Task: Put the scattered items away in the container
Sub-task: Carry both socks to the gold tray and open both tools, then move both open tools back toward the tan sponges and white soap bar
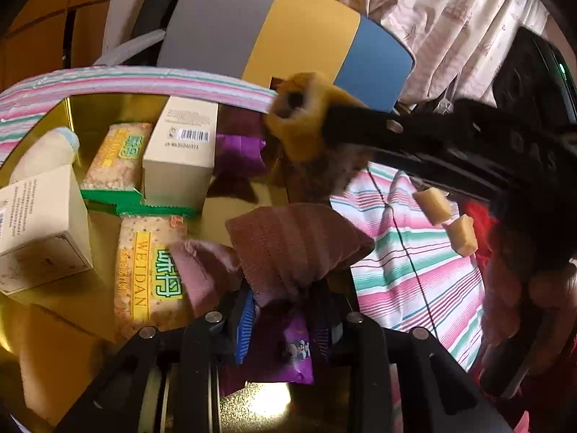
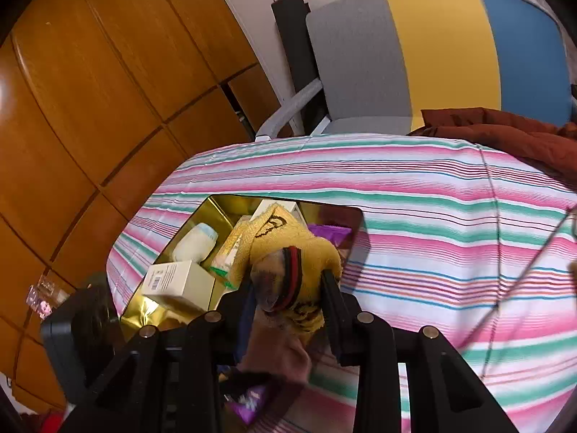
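Your left gripper (image 1: pixel 285 288) is holding a pink sock (image 1: pixel 295 245). Its fingers are pinching the sock near their tips, and the sock is bunching up and spreading out past the tips. A purple snack bag (image 1: pixel 288 353) is lying right under those fingers.

Your right gripper (image 2: pixel 288 288) is holding a yellow sock (image 2: pixel 288 252). The fingers are squeezing it from both sides, and the sock is sticking out ahead of the tips. In the left view, that same yellow sock (image 1: pixel 299 115) is hanging off the end of your right gripper's black fingers, up and to the right of your left fingers.

The gold tin (image 2: pixel 202 213) is sitting on the striped cloth (image 2: pixel 432 216), just ahead of and to the left of your right fingers. Inside it, ahead and left of your left fingers, two cracker packs (image 1: pixel 148 263), two cream boxes (image 1: pixel 180 144) and a small white bottle (image 1: pixel 43 155) are lying close together.

A chair (image 2: pixel 414 54) is standing far past both fingers, beyond the cloth.
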